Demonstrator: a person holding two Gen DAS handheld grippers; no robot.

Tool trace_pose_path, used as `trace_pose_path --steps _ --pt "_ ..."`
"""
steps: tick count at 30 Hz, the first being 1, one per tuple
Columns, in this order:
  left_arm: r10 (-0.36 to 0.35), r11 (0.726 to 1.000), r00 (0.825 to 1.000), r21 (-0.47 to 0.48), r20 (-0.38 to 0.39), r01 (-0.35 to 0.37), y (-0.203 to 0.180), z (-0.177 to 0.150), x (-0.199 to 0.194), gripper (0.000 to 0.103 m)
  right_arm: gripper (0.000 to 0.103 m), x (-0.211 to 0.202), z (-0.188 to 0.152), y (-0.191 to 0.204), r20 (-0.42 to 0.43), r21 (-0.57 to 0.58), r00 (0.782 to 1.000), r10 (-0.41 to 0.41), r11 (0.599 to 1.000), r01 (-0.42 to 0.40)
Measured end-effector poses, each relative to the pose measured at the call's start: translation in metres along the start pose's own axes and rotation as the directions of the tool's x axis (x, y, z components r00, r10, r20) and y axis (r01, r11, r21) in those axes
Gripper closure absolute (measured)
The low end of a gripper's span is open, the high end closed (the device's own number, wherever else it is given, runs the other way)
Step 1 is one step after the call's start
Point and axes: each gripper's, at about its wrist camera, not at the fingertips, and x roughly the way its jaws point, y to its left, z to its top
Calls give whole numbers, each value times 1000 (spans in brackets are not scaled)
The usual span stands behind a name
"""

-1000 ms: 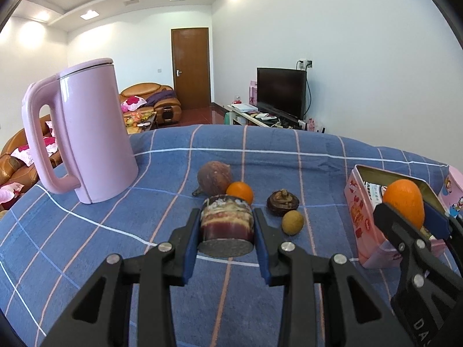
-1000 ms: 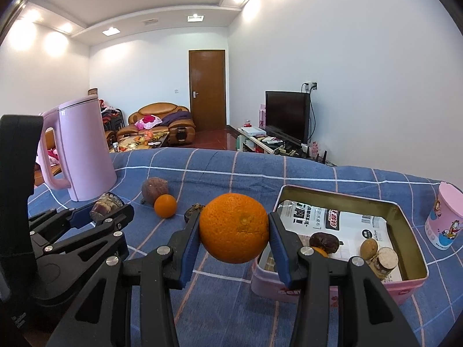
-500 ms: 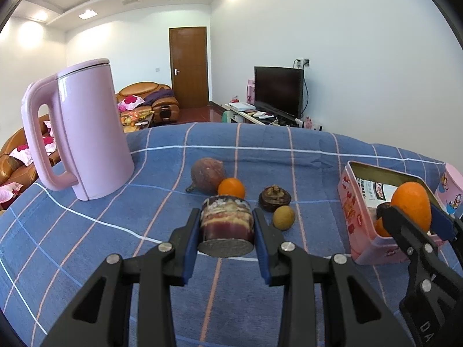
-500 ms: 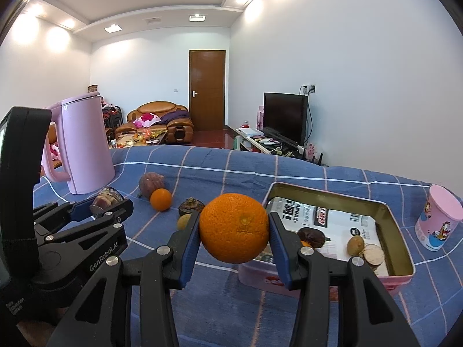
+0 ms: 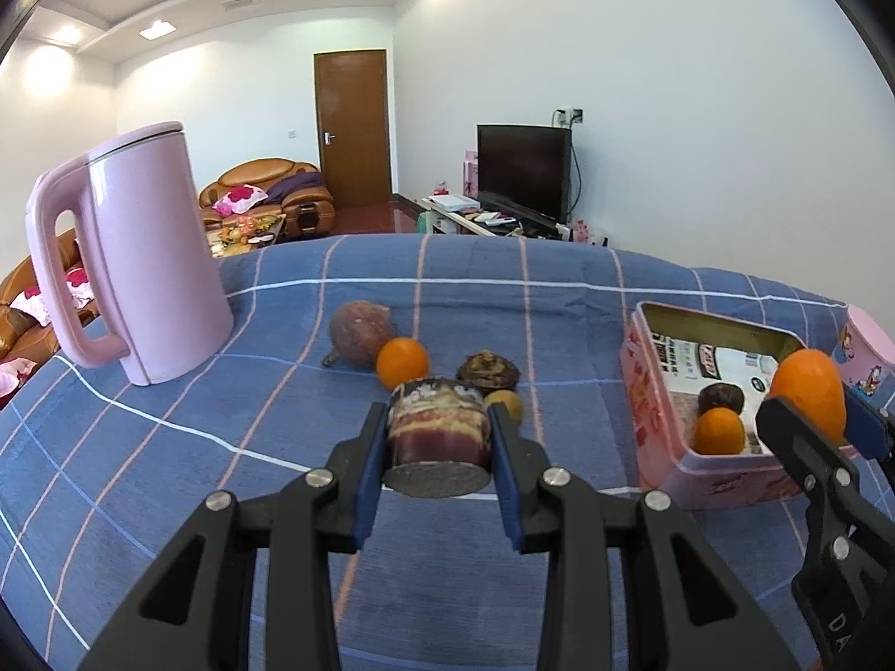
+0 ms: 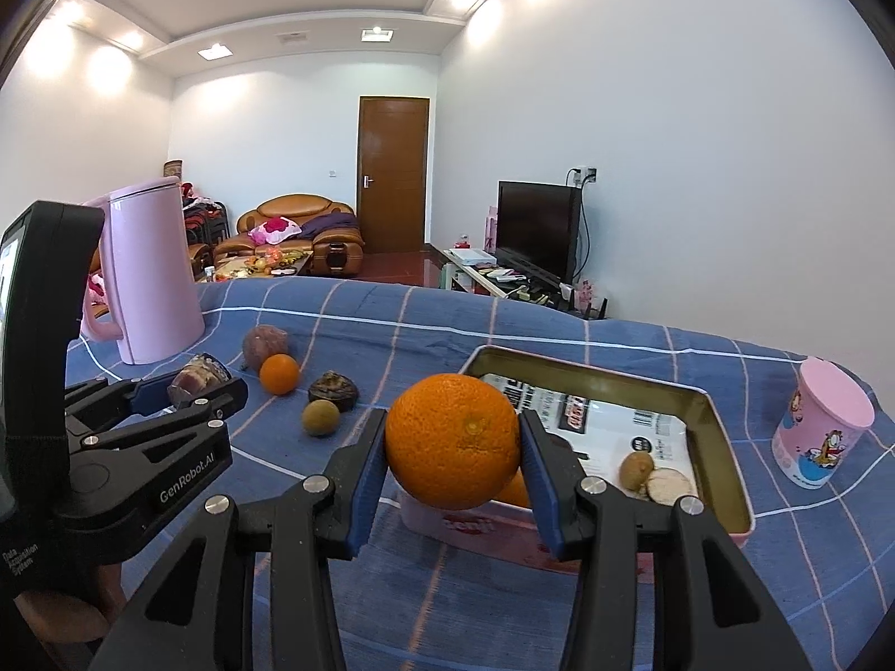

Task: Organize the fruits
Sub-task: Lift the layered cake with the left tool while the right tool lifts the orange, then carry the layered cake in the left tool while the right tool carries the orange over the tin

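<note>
So right now both tools are loaded. The right tool is clamped on a big orange, hanging just in front of the pink tin, near its front edge. The left tool is squeezed tight on a dark purple cut chunk of fruit above the blue checked counter. The orange looks firm and round, so I'd guess it could roll out unless held across its middle. The chunk probably has a moist, slick cut face, so the flat sides seem the safer hold.
</note>
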Motion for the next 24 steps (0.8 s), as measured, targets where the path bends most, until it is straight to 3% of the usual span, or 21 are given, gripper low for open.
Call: trace_pose_path --steps 24 --pt "-84 994 996 74 -9 84 -65 -2 -3 67 55 -12 -5 -74 -2 27 993 -117 993 117"
